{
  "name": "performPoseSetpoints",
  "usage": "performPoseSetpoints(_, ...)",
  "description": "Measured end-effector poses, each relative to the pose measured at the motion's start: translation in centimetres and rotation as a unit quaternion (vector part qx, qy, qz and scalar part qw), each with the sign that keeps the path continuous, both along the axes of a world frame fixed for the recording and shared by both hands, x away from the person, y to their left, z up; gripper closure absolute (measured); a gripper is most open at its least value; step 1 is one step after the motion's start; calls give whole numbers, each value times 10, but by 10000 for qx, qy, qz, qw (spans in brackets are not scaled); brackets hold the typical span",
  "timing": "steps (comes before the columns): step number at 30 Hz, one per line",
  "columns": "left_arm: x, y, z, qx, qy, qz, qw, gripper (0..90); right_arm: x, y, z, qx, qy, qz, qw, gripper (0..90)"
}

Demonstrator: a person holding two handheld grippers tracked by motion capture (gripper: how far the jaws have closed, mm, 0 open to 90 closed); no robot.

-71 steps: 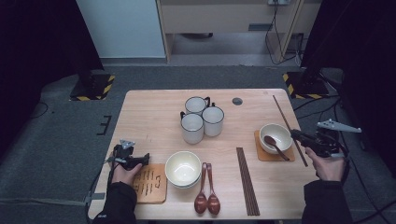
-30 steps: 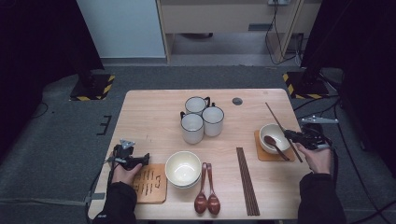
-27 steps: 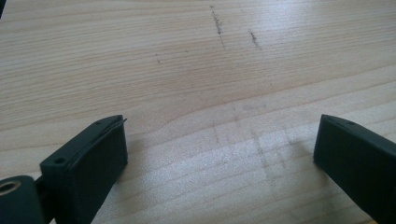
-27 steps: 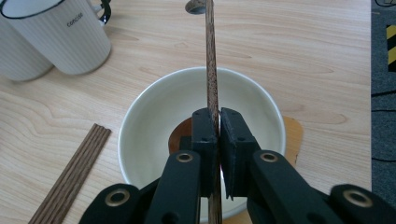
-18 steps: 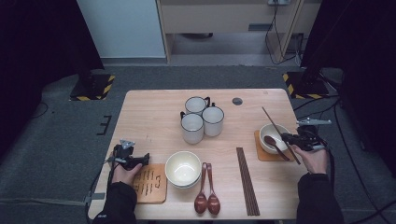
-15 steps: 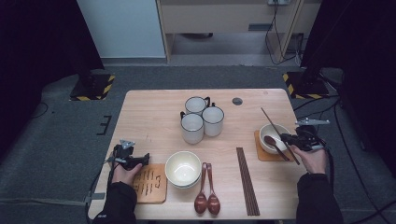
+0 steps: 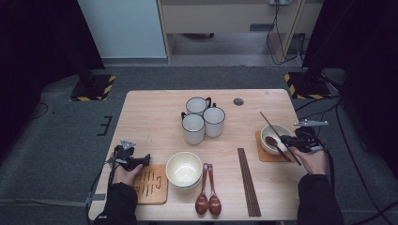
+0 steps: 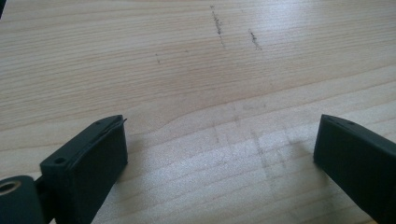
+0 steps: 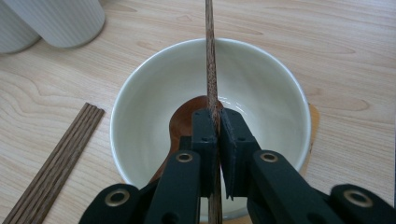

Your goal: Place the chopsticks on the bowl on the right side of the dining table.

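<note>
Right gripper view shows the right gripper (image 9: 217,154) clamped on a single chopstick (image 9: 211,70), which stands over the small bowl (image 9: 280,93) holding a brown spoon (image 9: 187,119). The thin stick could pivot or slip between the pads, since they grip it at one narrow spot; swung low, it could knock the spoon or bowl off the coaster (image 7: 263,154). The left gripper (image 7: 133,161) rests with jaws apart over bare wood. The table (image 7: 155,122) is pale wood, carrying three mugs (image 7: 202,119), another bowl (image 7: 184,169), two spoons (image 7: 208,199) and bundled chopsticks (image 7: 248,183). Dark carpet and cables surround it.
</note>
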State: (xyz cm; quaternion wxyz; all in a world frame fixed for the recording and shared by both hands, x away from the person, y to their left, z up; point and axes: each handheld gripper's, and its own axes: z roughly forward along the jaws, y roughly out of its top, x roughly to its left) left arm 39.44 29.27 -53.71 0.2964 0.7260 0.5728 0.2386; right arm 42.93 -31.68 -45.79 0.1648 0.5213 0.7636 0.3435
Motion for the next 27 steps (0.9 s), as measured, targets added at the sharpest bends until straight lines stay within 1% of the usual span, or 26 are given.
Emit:
performPoseSetpoints(6, 0, 0, 0, 0, 0, 1, 10000, 17, 0, 2, -1, -14, 18, 12, 10000, 849)
performPoseSetpoints(10, 0, 0, 0, 0, 0, 1, 10000, 17, -1, 2, -1, -44, -26, 19, 10000, 844)
performPoseSetpoints(13, 0, 0, 0, 1, 1, 0, 10000, 17, -1, 1, 1, -53, -82, 23, 9999, 824)
performPoseSetpoints(17, 0, 0, 0, 5, 4, 0, 10000, 17, -4, 1, 6, -12, -213, -6, 9998, 770)
performPoseSetpoints(20, 0, 0, 0, 1, 0, 0, 10000, 17, -7, 0, 10, -24, -403, -11, 9992, 724)
performPoseSetpoints(21, 0, 0, 0, 1, 1, 0, 10000, 17, -9, 1, 12, -16, -425, -49, 9991, 705)
performPoseSetpoints(22, 0, 0, 0, 3, 3, 3, 10000, 17, -10, 0, 14, -15, -510, -44, 9987, 675)
performPoseSetpoints(27, 0, 0, 0, 4, 3, 2, 10000, 17, -17, 0, 23, 107, -683, -110, 9976, 601)
